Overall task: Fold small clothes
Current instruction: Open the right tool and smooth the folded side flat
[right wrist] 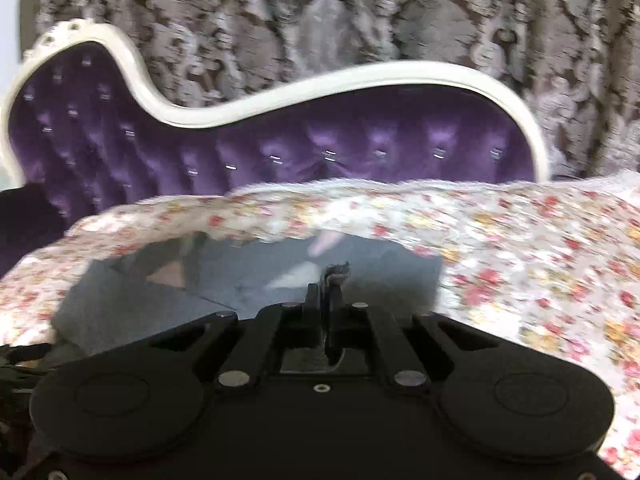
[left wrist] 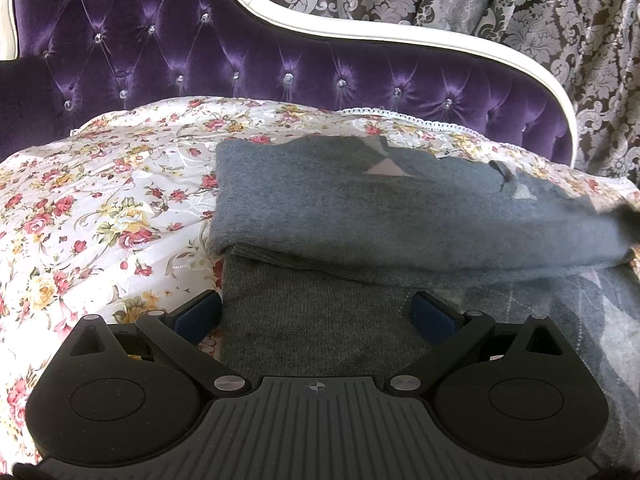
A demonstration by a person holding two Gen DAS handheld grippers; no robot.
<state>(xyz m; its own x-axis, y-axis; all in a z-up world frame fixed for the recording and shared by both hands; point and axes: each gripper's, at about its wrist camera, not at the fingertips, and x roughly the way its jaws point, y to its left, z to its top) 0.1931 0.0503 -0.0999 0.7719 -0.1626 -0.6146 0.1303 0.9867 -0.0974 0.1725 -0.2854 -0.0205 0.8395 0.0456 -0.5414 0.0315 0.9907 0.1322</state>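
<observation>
Grey sweater [left wrist: 360, 208] on flowered sheet [left wrist: 100, 200], toward sheet's right side, upper part folded down over lower part. Left gripper [left wrist: 316, 316] spread wide, pads either side of sweater's near hem, not pressing. Right gripper [right wrist: 330, 284] pressed together, pinching scrap of grey sweater [right wrist: 240, 276] edge; view blurred. Purple tufted sofa back [left wrist: 200, 48] behind sheet's far edge, patterned curtain [left wrist: 480, 0] beyond.
</observation>
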